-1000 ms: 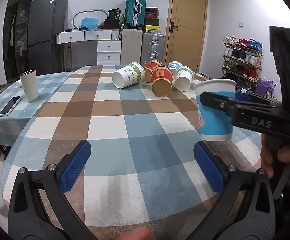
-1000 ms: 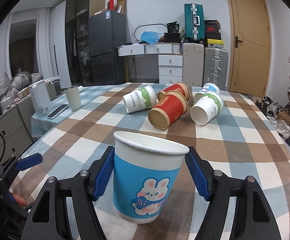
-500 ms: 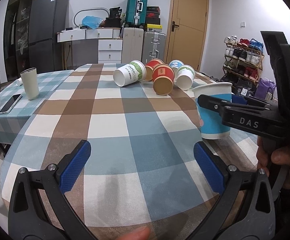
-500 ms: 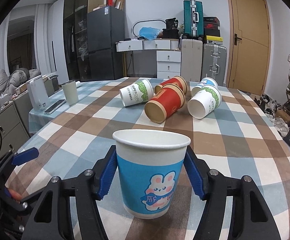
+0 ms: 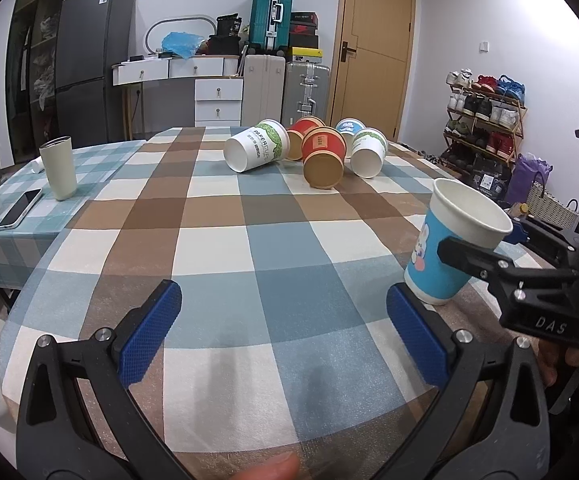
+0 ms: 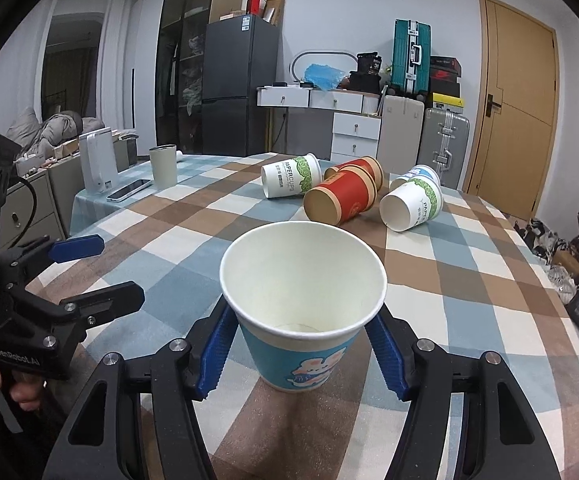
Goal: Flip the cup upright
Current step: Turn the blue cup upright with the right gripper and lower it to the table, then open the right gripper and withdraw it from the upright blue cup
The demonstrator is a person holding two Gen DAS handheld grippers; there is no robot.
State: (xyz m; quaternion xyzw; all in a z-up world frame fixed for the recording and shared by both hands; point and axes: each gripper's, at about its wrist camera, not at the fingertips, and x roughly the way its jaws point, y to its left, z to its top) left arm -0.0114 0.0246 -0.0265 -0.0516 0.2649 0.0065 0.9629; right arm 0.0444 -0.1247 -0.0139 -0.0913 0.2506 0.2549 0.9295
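A blue paper cup with a rabbit print (image 6: pixel 303 320) stands mouth up on the checked tablecloth, its base on the cloth, leaning slightly. My right gripper (image 6: pixel 303 354) is shut on the blue cup, its blue pads (image 6: pixel 214 354) pressed on both sides. The cup also shows at the right of the left wrist view (image 5: pixel 447 248). My left gripper (image 5: pixel 285 332) is open and empty, low over the near table, left of the cup. Several cups lie on their sides at the far end: a white and green one (image 5: pixel 257 151), a red one (image 5: pixel 323 157), another white one (image 5: pixel 367 152).
A cream tumbler (image 5: pixel 58 168), a phone (image 5: pixel 19 208) and a white appliance (image 6: pixel 97 162) stand on the left side table. The table's right edge (image 6: pixel 569 320) drops off near a shoe rack (image 5: pixel 485 120). Checked cloth (image 5: pixel 229 240) lies between me and the far cups.
The right gripper has lowered the blue cup onto the cloth and tipped down, so I see into the cup's mouth. The left gripper has stayed open and nearly still.
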